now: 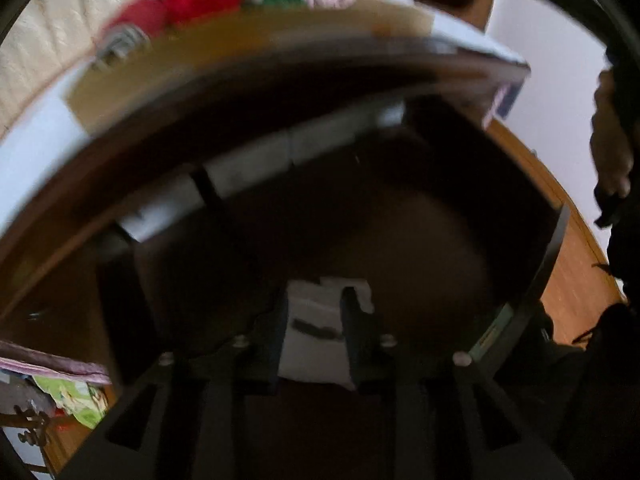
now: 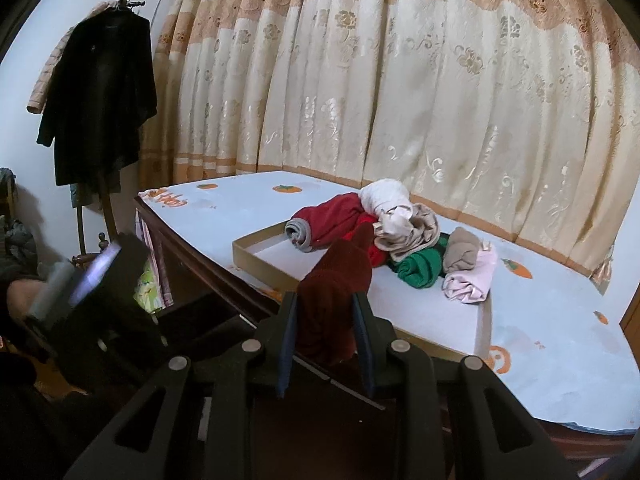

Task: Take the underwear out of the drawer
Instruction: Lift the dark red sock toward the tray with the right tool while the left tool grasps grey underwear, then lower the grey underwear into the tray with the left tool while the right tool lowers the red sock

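Underwear, dark red (image 2: 332,304), is pinched between the right gripper (image 2: 325,340) fingers, hanging over the table edge, so it looks already out of the drawer and headed for the pile. At 1 o'clock from it sits a shallow cardboard tray (image 2: 256,258) on the blue tablecloth (image 2: 560,360), holding rolled garments: red (image 2: 328,216), white (image 2: 386,196), beige (image 2: 416,228), green (image 2: 420,266), pink (image 2: 472,280). Probably the drop spot. Left gripper (image 1: 316,320) points steeply down into the dark drawer (image 1: 400,220), fingers spread partway, nothing pressed between them; a white item (image 1: 312,320) lies below the gap, identity unclear from blur. My guess: it's reaching for the next piece. At 10 o'clock in the right view, a black coat (image 2: 100,100) hangs on a stand; floral curtain (image 2: 400,80) behind.
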